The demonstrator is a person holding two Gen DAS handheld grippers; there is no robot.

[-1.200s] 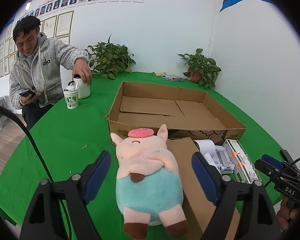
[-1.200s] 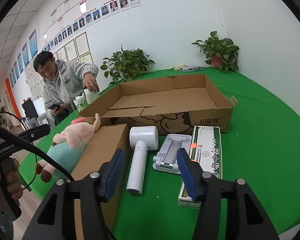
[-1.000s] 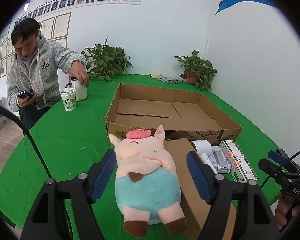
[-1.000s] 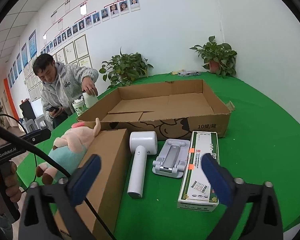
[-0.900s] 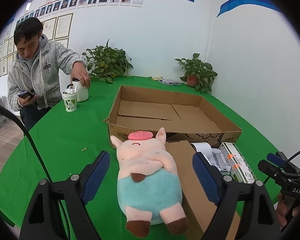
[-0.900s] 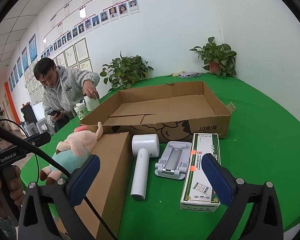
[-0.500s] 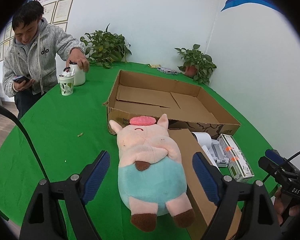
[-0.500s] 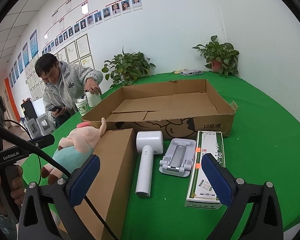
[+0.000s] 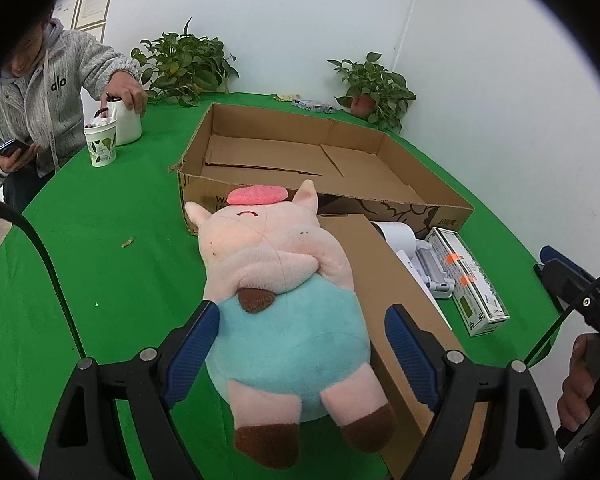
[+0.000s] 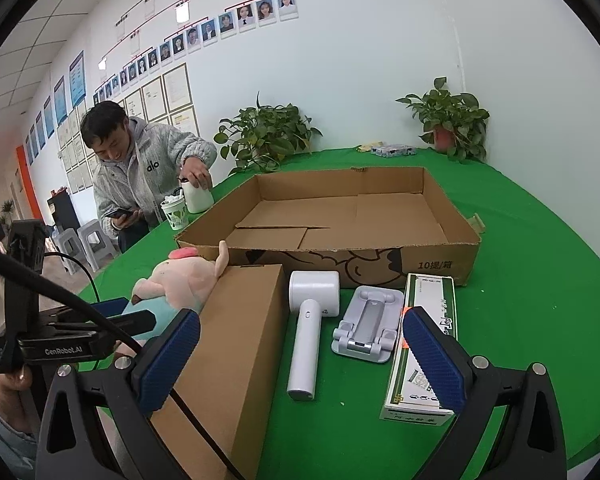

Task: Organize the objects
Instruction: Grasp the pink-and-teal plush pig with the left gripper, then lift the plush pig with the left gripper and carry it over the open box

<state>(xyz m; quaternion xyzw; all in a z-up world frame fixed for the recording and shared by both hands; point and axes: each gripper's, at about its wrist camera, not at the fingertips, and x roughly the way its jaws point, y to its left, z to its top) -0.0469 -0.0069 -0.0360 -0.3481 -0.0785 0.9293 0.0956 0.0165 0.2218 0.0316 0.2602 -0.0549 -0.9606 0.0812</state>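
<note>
A plush pig (image 9: pixel 284 292) in pink and teal lies on the green table against a closed brown box (image 9: pixel 396 304). My left gripper (image 9: pixel 300 344) is open, its jaws on either side of the pig's teal belly, apart from it. My right gripper (image 10: pixel 300 352) is open and empty above a white hair dryer (image 10: pixel 310 320), a grey phone stand (image 10: pixel 366 328) and a green-and-white carton (image 10: pixel 424 344). The pig (image 10: pixel 180 276) and the brown box (image 10: pixel 228 344) also show in the right wrist view. A large open cardboard tray (image 10: pixel 440 264) stands empty behind them.
A man (image 10: pixel 140 172) sits at the far left of the table with a white jug (image 10: pixel 198 196) and a paper cup (image 10: pixel 175 214). Two potted plants (image 10: pixel 452 120) stand at the back by the wall. The table's front edge is close.
My left gripper has moved forward and down, so its jaws now flank the pig's belly. My right gripper has opened wide from a narrower gap and edged closer to the items.
</note>
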